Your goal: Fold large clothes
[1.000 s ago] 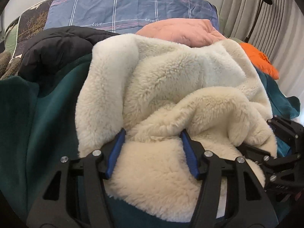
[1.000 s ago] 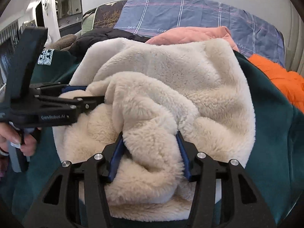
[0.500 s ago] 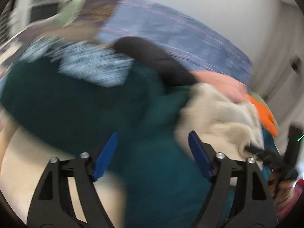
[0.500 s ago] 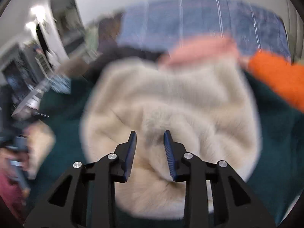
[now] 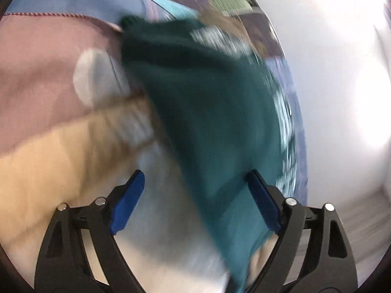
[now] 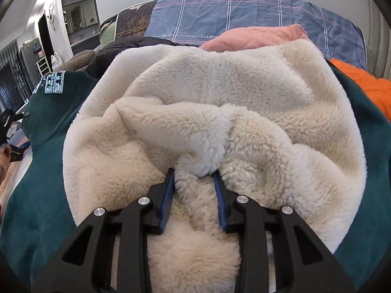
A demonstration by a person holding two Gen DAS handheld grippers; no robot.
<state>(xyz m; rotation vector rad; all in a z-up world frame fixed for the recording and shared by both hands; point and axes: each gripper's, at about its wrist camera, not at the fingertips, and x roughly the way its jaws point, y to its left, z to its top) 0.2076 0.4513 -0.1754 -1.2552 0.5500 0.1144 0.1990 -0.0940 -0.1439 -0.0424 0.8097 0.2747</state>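
Observation:
The big teal garment with a cream fleece lining (image 6: 220,85) lies heaped on the bed, lining up. My right gripper (image 6: 193,172) pinches a raised fold of the fleece (image 6: 202,146) between its blue pads. Its jaws are easing open slightly, with the fold still pressed between them. In the blurred left wrist view, my left gripper (image 5: 195,173) stands wide open and rolled over. It is away from the fleece, over the teal outer cloth (image 5: 207,109). An edge of that cloth runs down between the jaws near the right pad (image 5: 261,200), and nothing is gripped.
Behind the heap lie a blue checked pillow (image 6: 244,12), a pink garment (image 6: 256,36), an orange one (image 6: 366,85) and a black jacket (image 6: 122,48). Mauve (image 5: 36,73) and tan bedding (image 5: 48,158) lie left of the teal cloth, with a white wall (image 5: 342,73) on the right.
The left gripper let go of the fleece, opened wide, rolled and swung away to the teal edge. The right gripper narrowed onto a fold of fleece and stayed nearly in place.

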